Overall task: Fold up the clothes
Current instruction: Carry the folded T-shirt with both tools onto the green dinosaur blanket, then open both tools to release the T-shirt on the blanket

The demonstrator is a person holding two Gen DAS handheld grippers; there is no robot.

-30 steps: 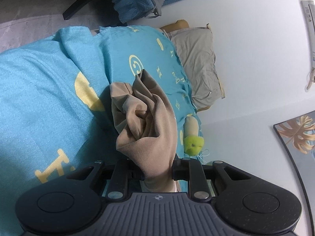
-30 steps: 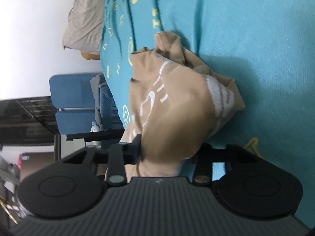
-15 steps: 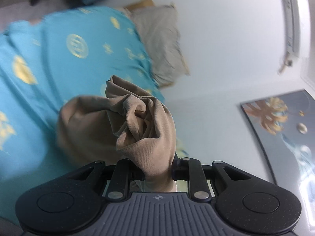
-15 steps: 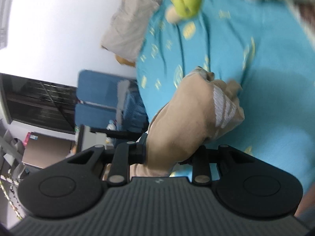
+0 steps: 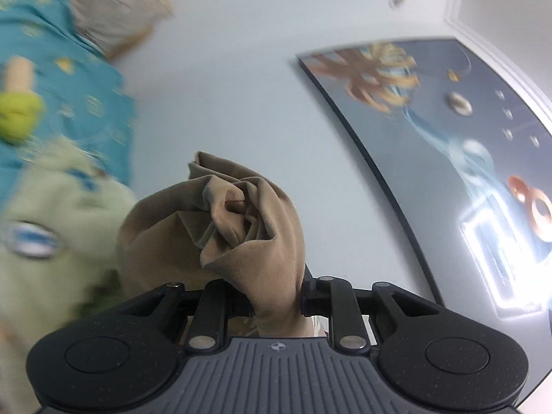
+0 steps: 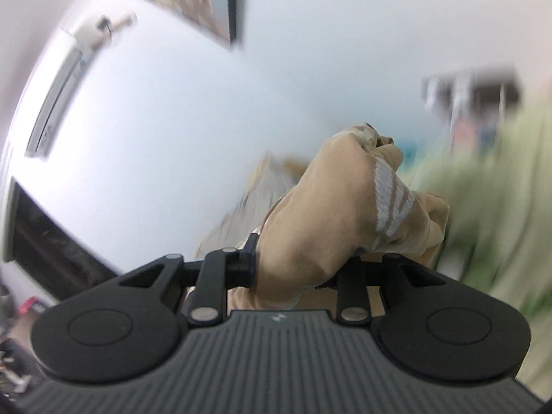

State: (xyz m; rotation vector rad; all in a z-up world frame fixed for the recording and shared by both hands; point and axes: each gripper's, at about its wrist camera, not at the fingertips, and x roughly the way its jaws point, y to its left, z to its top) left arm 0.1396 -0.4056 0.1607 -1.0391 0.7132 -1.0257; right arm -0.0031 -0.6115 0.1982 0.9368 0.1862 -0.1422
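Note:
A tan garment (image 5: 241, 220) is bunched up in the left wrist view, and my left gripper (image 5: 276, 296) is shut on it. The cloth covers the fingertips. In the right wrist view another bunch of the same tan garment (image 6: 327, 207), with white stripes (image 6: 390, 203), is clamped in my right gripper (image 6: 300, 269), which is shut on it. Both bunches hang in the air in front of a white wall, off the bed. The part of the garment between the two grippers is out of view.
The bed's turquoise cover (image 5: 69, 79), a grey pillow (image 5: 110, 10) and a green plush toy (image 5: 17, 114) lie far left. Blurred pale green cloth (image 5: 51, 224) with a blue-white badge is close by, also (image 6: 500, 189). A framed picture (image 5: 448, 138) and an air conditioner (image 6: 58, 93) hang on the wall.
Both grippers have risen fast with the tan garment, lifting it off the turquoise bed. Both views have swung from the bed up to the wall, and the picture is blurred.

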